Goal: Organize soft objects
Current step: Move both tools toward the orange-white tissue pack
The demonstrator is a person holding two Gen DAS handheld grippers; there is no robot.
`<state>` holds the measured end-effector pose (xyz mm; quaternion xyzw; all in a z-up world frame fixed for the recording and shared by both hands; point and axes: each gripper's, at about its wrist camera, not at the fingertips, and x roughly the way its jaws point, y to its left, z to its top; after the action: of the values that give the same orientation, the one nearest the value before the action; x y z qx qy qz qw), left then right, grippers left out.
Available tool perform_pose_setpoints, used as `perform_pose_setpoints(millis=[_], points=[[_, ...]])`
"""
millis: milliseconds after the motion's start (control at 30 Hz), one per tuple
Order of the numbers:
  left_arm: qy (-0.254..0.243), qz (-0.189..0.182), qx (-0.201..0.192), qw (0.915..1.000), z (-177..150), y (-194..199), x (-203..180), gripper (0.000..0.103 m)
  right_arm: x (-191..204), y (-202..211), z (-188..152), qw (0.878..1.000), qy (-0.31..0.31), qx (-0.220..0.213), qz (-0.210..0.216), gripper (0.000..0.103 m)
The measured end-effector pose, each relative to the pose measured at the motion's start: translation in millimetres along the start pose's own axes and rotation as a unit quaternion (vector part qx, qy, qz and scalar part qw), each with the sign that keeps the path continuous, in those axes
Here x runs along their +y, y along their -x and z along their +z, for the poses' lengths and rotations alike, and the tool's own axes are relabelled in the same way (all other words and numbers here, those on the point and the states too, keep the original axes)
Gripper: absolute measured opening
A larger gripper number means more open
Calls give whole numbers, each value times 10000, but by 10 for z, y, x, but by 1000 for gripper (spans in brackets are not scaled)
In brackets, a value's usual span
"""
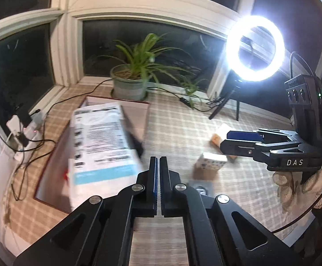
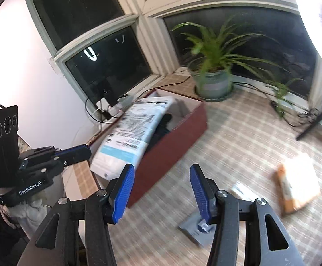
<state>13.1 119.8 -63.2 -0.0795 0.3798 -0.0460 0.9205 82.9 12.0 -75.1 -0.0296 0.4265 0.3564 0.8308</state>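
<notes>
Left wrist view: the left gripper (image 1: 158, 161) points down at the checked table (image 1: 183, 128), jaws closed on nothing; the white printed package (image 1: 101, 141) lies in the red box (image 1: 50, 159).
Right wrist view: the right gripper (image 2: 162, 173) tilts downward, jaws apart and empty, beside the box

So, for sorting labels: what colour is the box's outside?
Dark red box, seen best in the right wrist view.
</notes>
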Motion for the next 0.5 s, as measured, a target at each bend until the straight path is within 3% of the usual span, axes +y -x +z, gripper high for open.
perform_pose_setpoints(millis=[333,500], points=[[-656,-49,-331,9973,-151,-80,-1019,0,-713,650,-567,9985,-212,-109,-495,50],[-690,-230,-108,9973,-206,-341,-1361,0,-1118,880,-821,9971,-391,-54,-649,50]])
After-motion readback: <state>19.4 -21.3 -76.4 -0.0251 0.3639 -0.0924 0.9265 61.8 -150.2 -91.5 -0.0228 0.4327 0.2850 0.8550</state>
